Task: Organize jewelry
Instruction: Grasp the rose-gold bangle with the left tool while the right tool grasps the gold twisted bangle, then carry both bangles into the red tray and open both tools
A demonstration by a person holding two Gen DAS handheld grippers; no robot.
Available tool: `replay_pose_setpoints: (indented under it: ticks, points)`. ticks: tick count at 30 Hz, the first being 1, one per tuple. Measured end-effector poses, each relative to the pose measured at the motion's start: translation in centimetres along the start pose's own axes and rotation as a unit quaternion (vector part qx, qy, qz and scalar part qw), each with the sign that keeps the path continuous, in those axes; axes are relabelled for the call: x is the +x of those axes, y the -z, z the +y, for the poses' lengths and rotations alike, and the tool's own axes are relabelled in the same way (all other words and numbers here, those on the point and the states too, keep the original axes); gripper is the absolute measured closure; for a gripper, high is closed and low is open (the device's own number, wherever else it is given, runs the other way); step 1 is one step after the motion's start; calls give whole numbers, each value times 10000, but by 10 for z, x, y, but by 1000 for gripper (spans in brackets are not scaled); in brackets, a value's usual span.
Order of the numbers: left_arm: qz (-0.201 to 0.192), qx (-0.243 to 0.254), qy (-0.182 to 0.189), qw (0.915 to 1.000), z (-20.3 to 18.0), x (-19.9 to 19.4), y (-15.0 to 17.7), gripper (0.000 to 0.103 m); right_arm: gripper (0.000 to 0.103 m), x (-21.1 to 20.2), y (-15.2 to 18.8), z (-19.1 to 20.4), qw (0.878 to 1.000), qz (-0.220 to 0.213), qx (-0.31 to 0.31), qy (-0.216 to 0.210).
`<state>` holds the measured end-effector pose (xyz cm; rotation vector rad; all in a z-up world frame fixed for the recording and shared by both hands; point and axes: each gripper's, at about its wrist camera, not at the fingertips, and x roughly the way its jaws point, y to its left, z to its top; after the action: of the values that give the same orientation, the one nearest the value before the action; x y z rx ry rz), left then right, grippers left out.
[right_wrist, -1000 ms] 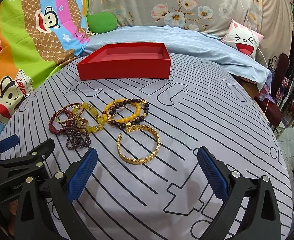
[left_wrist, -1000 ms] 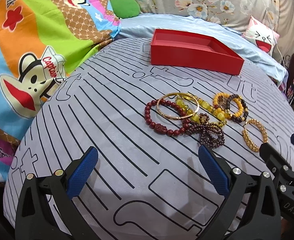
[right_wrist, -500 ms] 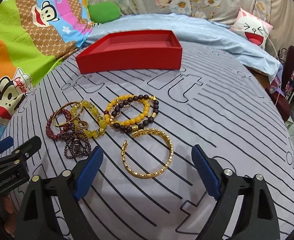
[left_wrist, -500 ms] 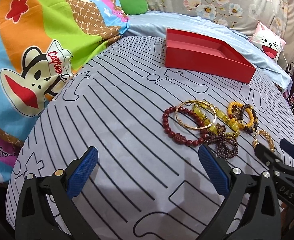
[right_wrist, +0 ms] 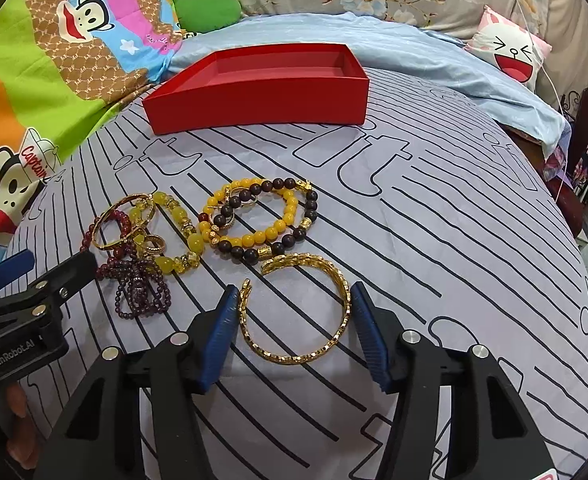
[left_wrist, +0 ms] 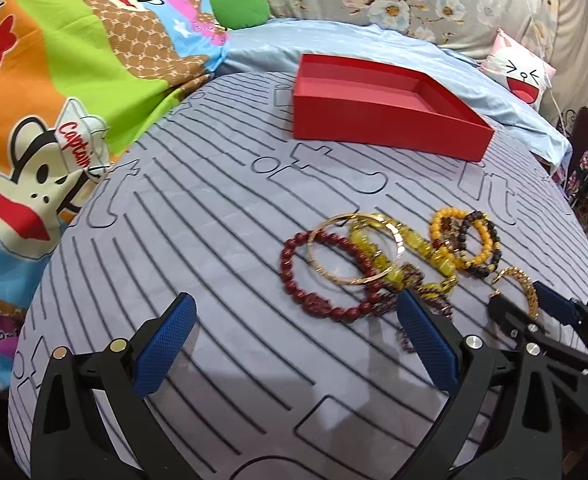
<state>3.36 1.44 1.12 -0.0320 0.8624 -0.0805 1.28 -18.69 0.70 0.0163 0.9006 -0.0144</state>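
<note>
Right claw (right_wrist: 292, 320) sits low over the bed, its blue pads (right_wrist: 220, 336) on either side of the open gold cuff bangle (right_wrist: 294, 312). Its jaws have just been closing, and the pads now sit at the bangle's outer edges; whether they press on it cannot be told. Left claw (left_wrist: 294, 344) hovers wide open with nothing between its pads, above bare sheet in front of the jewelry pile.

Largest in view is the grey bedsheet (right_wrist: 433, 240) with black line patterns, which carries everything. At its far side stands an empty red tray (right_wrist: 254, 92). Nearer lies the cluster of bracelets: a yellow and dark bead pair (right_wrist: 262, 216) just beyond the gold cuff, then to their left a yellow stone bracelet (right_wrist: 182, 236), a thin gold bangle (left_wrist: 353, 248) overlapping a red bead bracelet (left_wrist: 321, 280), and a tangle of small purple beads (right_wrist: 138, 284).
</note>
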Motion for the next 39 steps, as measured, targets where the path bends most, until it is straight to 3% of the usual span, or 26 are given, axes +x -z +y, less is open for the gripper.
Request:
replay_pose_setpoints:
  ticks: [11,15,18,25,39]
  points:
    - [88,69,60,9999,-14,26,-21,8,48,1,-3,-12,9997,-53,219,-49]
    - [102,109,101,9998,-18,32,-24,12,48,2,-5,-14,9997,-54,249,-66]
    - [176,124,169,9996,-21,38,-27,18,48,3,-6,-15,9996,-54,272,-76]
    - [209,165,215,9994,-21,39,-26,43,48,3,-7,-15,9995,-57,289,-91]
    - [-67,183,407,9990,-21,8,-30,44,48,-6,-11,-17,9992,-203,313,-119]
